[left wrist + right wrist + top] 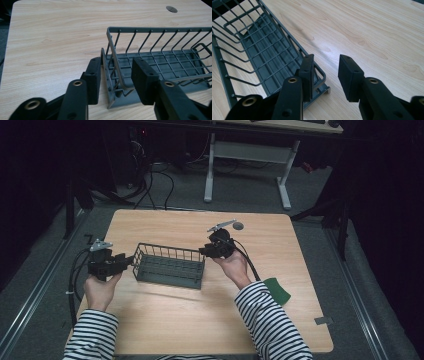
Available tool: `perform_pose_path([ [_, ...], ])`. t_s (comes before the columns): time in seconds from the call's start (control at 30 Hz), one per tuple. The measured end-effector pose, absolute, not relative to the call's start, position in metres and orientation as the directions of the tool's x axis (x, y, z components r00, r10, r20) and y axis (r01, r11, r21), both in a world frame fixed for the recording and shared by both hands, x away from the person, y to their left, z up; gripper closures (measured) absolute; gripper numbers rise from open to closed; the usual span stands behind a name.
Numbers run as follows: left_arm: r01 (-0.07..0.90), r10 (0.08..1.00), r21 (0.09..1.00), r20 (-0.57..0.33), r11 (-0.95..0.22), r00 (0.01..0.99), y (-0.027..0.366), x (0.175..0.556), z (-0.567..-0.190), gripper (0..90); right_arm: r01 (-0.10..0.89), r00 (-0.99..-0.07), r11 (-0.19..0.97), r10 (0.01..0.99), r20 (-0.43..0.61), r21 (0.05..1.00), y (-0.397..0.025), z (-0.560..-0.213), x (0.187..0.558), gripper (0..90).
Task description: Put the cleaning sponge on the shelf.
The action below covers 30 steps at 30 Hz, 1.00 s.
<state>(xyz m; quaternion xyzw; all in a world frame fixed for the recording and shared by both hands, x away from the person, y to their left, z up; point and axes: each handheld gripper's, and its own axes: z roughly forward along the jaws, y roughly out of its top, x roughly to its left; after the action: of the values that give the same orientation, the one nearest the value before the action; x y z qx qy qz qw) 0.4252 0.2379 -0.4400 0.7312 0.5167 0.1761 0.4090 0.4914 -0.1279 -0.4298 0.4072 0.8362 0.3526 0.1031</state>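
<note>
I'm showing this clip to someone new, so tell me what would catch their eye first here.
First the dark wire basket in the middle of the pale wooden table. Then the left hand-held gripper, its open jaws straddling the rim of the basket's near end, and the right hand-held gripper, open at the far end, beside a corner. A green object lies by the striped right sleeve.

High view: fixed cam above the person's side, looks fwd and down, takes in the whole table (165, 320) w/ floor and another desk behind. Left gripper view: cam rides the left tongs (117, 75), very close, low over the wood, facing along the wire basket (160, 45) from its short end. Right gripper view: cam on the right tongs (325, 75), equally close, tilted down at the basket's opposite end. All three share the basket and surrounding tabletop.
</note>
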Motion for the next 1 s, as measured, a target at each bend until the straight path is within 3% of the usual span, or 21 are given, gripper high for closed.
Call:
perform_pose_path([
  [0.57,0.632,0.89,0.762,-0.183,-0.14,0.418,0.234,0.43,-0.446,82.5,0.589,-0.687,0.485,0.722,0.083,0.647,-0.123,-0.43,0.491,77.9],
  [1.0,0.634,0.882,0.756,-0.179,-0.161,0.437,0.219,0.438,-0.444,85.2,0.583,-0.678,0.515,0.735,0.027,0.628,-0.128,-0.426,0.489,80.4],
])
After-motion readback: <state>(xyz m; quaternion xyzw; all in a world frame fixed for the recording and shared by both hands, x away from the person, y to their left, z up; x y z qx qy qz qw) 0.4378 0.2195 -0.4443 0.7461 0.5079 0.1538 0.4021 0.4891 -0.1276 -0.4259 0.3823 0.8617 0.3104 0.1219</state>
